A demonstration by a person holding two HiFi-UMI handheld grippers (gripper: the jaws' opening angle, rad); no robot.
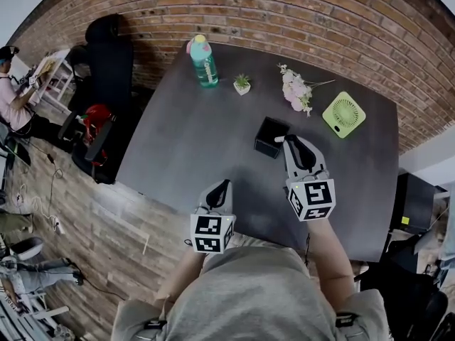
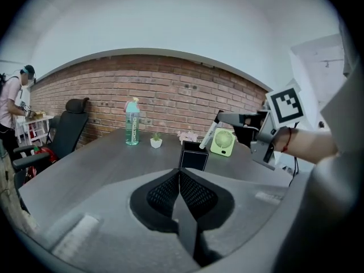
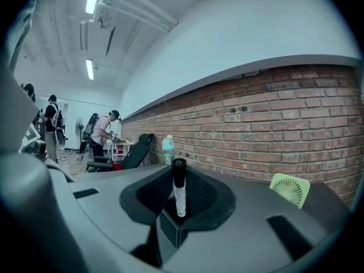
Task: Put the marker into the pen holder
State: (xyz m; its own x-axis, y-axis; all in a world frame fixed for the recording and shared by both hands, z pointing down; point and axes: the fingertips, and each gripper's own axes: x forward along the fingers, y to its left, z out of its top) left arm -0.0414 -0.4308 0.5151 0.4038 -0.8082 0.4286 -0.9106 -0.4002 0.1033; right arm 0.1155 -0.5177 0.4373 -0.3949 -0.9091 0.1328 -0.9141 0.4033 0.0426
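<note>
I have two tongs over one dark desk (image 1: 181, 144). My left tongs (image 2: 180, 172) are pressed fully together with nothing between them, and hover low over the desk on the near side of the pen holder (image 1: 271, 136), well apart from it. My right tongs (image 1: 293, 143) are clamped on the single marker (image 3: 180, 193), which stands upright between the pads with its black cap on top and its white barrel pointing down. The marker's lower end sits right at the pen holder's open top, at its right edge; I cannot tell whether it has dipped inside. The pen holder is one black square box, standing upright.

Beyond the pen holder are four other things, one of each. A teal bottle (image 1: 203, 61) stands far to the left. A small potted plant (image 1: 242, 84) is just left of centre. A sprig of pale flowers (image 1: 296, 89) lies to the right. A green fan (image 1: 343, 114) lies flat, farthest right.
</note>
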